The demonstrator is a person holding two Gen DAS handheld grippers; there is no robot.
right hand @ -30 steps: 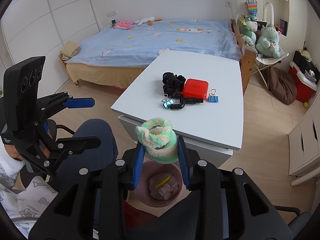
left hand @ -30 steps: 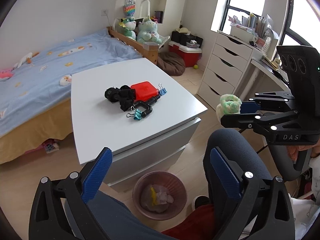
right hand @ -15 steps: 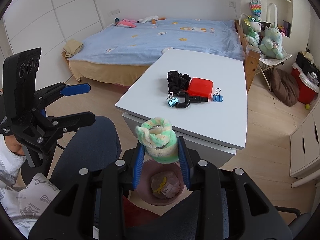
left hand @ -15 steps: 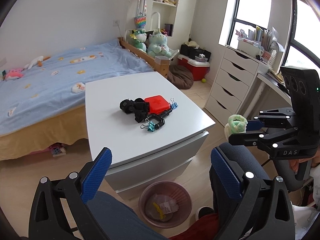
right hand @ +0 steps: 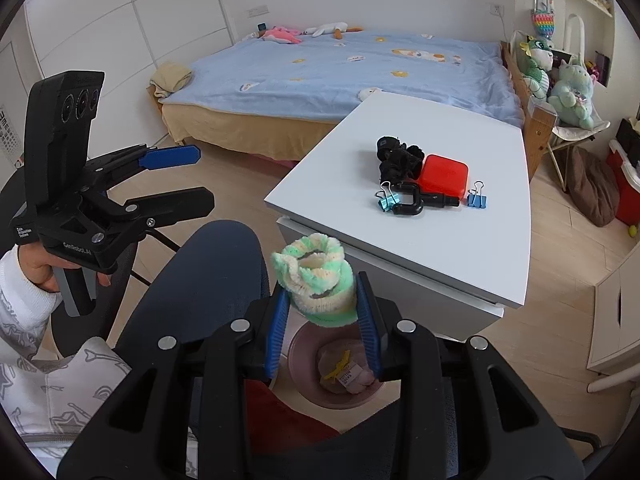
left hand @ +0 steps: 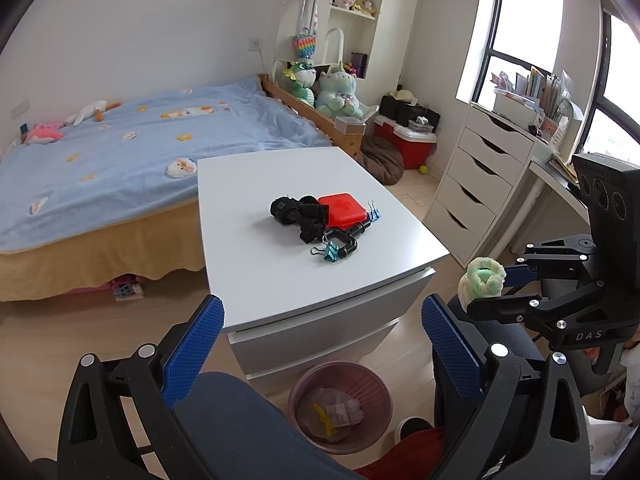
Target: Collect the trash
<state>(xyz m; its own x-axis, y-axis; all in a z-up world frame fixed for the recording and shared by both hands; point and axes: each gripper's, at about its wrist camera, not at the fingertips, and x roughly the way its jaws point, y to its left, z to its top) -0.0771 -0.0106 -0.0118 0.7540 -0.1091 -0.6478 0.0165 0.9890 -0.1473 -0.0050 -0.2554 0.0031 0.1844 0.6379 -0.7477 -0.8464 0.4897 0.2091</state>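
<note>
The fuzzy green scrunchie [right hand: 316,276] sits clamped between the right claw's [right hand: 323,322] pads.

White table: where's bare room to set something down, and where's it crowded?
On the white table, the near strip between the teal binder clip and the front edge is bare; so is the far end toward the bed, and the left side beyond the black bundle. Crowded: the centre-right cluster around the red case, black clamp and blue binder clip.
</note>
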